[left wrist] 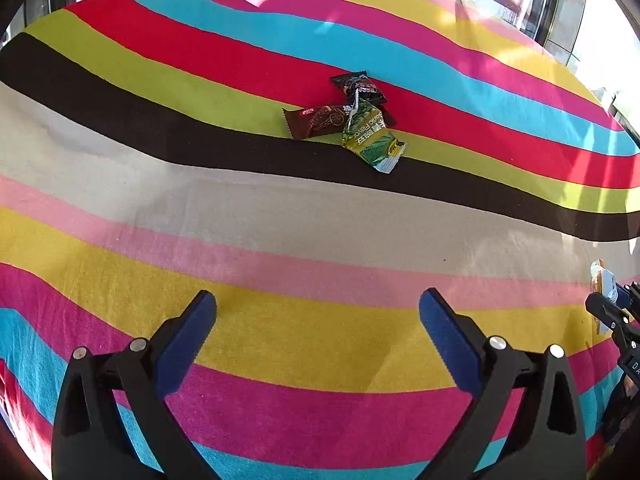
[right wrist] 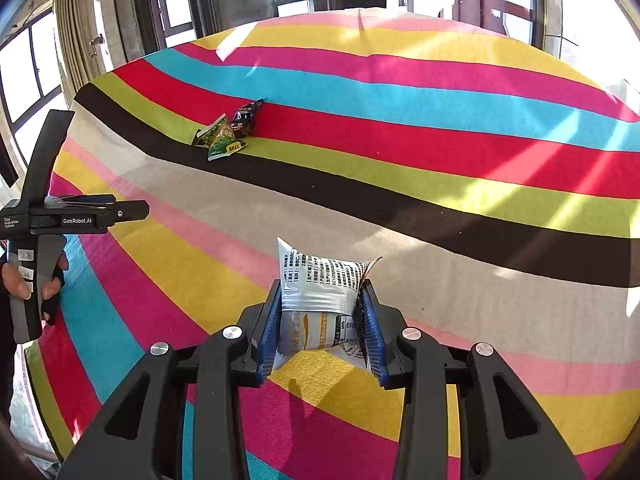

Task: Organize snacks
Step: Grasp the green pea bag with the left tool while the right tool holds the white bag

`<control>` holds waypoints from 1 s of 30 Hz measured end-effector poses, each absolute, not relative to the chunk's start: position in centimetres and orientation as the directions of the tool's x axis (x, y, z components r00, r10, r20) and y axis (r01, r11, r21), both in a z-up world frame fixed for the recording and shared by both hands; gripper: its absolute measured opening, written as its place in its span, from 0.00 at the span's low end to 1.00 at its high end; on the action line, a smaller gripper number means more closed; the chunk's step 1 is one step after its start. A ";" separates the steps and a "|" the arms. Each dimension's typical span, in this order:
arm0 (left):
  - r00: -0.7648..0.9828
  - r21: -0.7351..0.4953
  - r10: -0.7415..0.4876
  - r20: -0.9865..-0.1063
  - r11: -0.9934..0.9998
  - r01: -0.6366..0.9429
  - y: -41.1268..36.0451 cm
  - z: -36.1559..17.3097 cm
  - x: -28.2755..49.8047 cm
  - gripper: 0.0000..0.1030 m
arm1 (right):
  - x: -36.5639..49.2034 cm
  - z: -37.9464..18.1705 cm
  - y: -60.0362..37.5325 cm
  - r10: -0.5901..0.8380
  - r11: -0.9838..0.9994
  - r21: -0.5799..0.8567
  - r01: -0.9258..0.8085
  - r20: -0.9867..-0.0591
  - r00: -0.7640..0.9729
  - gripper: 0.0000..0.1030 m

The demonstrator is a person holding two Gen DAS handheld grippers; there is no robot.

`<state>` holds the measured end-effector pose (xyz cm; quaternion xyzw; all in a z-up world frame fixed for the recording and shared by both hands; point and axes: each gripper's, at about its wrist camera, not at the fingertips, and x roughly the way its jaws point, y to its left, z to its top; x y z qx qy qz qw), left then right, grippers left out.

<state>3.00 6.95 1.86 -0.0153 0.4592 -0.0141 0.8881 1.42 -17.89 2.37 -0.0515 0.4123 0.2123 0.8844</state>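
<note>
striped tabletop (left wrist: pixel 280 208), wide bare cloth on all sides. the only obstacle lying on it is a small heap of snack packets (left wrist: pixel 356 116) on the red, green and black stripes, packets touching and overlapping. open approach from the near side. left gripper (left wrist: pixel 318 320) hangs over bare cloth, jaws apart, nothing between them. right gripper (right wrist: pixel 322 312) carries a white packet (right wrist: pixel 320 280), well apart from the heap.

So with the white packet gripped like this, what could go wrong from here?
1. The white snack packet is puffy and pinched between the right gripper's fingers; it may slip or burst.
2. Dropped carelessly onto the loose snack pile, it could scatter it across the striped cloth.
</note>
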 end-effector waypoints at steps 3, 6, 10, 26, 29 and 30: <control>0.591 0.048 -0.007 -0.807 0.996 0.077 5.3 2.1 6.1 0.98 | 1.6 2.2 -18.1 0.342 0.904 0.102 -0.415 -0.754 0.561 0.37; 0.609 0.123 0.020 -0.793 0.984 0.128 4.0 2.3 9.8 0.98 | 1.7 2.1 -18.5 0.346 0.907 0.119 -0.403 -0.755 0.557 0.37; 0.624 0.217 0.074 -0.778 0.964 0.156 2.6 1.9 13.6 0.98 | 2.1 2.0 -19.4 0.364 0.912 0.167 -0.376 -0.752 0.550 0.37; 0.605 -0.114 -0.178 -0.776 0.983 0.142 5.2 1.5 -0.5 0.32 | 2.0 2.2 -20.6 0.418 0.897 0.235 -0.374 -0.724 0.549 0.37; 0.616 -0.127 -0.168 -0.770 0.986 0.111 5.7 1.4 -3.1 0.33 | 2.0 2.2 -20.6 0.419 0.897 0.236 -0.374 -0.724 0.549 0.37; 0.622 -0.111 -0.154 -0.767 0.988 0.108 5.7 1.6 -3.5 0.33 | 2.0 2.3 -20.6 0.419 0.897 0.236 -0.374 -0.724 0.549 0.37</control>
